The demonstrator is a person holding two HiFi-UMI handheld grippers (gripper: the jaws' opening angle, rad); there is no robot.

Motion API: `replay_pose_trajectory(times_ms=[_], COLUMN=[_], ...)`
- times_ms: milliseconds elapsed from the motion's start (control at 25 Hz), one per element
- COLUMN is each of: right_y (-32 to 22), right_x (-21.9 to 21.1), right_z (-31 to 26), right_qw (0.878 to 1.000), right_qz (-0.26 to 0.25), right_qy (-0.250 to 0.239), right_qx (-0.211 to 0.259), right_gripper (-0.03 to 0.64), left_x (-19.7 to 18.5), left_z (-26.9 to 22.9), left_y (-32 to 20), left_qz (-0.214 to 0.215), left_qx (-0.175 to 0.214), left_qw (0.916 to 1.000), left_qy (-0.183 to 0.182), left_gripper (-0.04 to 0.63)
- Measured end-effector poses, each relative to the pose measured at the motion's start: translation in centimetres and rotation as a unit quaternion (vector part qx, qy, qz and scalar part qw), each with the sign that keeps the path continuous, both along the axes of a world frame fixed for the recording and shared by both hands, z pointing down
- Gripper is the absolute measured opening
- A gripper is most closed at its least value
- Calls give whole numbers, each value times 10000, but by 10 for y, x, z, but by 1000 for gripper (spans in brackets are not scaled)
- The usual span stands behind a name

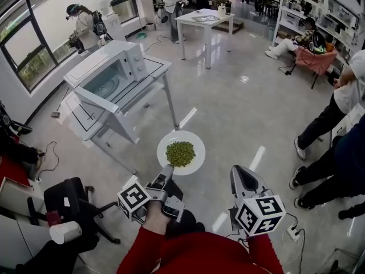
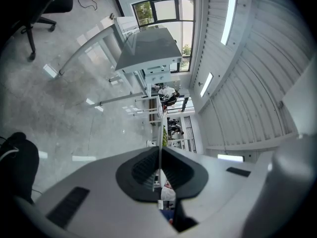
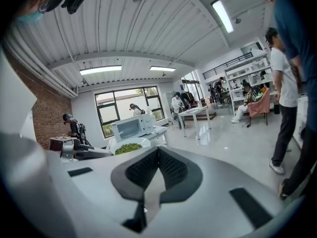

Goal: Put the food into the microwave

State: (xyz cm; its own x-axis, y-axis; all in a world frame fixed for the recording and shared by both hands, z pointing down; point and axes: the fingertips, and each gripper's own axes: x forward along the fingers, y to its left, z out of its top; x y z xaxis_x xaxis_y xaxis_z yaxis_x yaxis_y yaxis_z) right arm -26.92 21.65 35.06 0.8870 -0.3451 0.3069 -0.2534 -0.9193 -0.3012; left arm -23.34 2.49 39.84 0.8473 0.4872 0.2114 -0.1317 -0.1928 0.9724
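A white plate (image 1: 194, 156) with a heap of green peas (image 1: 180, 153) hangs in the air above the floor. My left gripper (image 1: 167, 169) is shut on its near rim. In the left gripper view the plate (image 2: 160, 138) shows edge-on, pinched between the pads of the left gripper (image 2: 160, 158). The white microwave (image 1: 108, 67) stands on a white table (image 1: 157, 67) ahead and to the left, and its door appears swung open. My right gripper (image 1: 240, 173) is beside the plate on the right, shut and holding nothing. From the right gripper (image 3: 158, 155) I see the peas (image 3: 127, 147) and the microwave (image 3: 130, 127).
A black office chair (image 1: 71, 201) and a paper cup (image 1: 64, 232) are at the lower left. People stand at the right edge (image 1: 336, 113) and at the back by the windows (image 1: 85, 24). Another white table (image 1: 204, 20) stands farther off. A cable and power strip (image 1: 293, 232) lie at lower right.
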Motion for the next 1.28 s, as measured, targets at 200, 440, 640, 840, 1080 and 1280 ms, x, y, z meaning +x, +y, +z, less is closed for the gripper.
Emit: replay_pose_trajectory(times_ms=[200, 440, 640, 840, 1080, 1280], right_y=[8, 10, 5, -3, -36, -66], right_x=[20, 80, 152, 227, 292, 324], right_z=[3, 13, 14, 6, 3, -2], right_qw=[10000, 9999, 9994, 9977, 9924, 9856], right_qz=[25, -137, -334, -668, -1224, -1661], right_qy=[-15, -23, -15, -74, -130, -230], right_qx=[27, -47, -62, -40, -93, -209], right_gripper=[15, 14, 14, 14, 15, 15], left_x=[23, 70, 124, 185, 231, 249], left_z=[-1, 12, 18, 13, 0, -12], left_y=[7, 15, 17, 26, 15, -11], left_qz=[-75, -244, -349, -533, -837, -1325], left_qx=[17, -65, -242, -307, -239, -244], left_qw=[10000, 9996, 9990, 9981, 9962, 9908], left_qy=[11, -88, -122, -101, 31, 139], left_gripper=[21, 21, 21, 21, 21, 21])
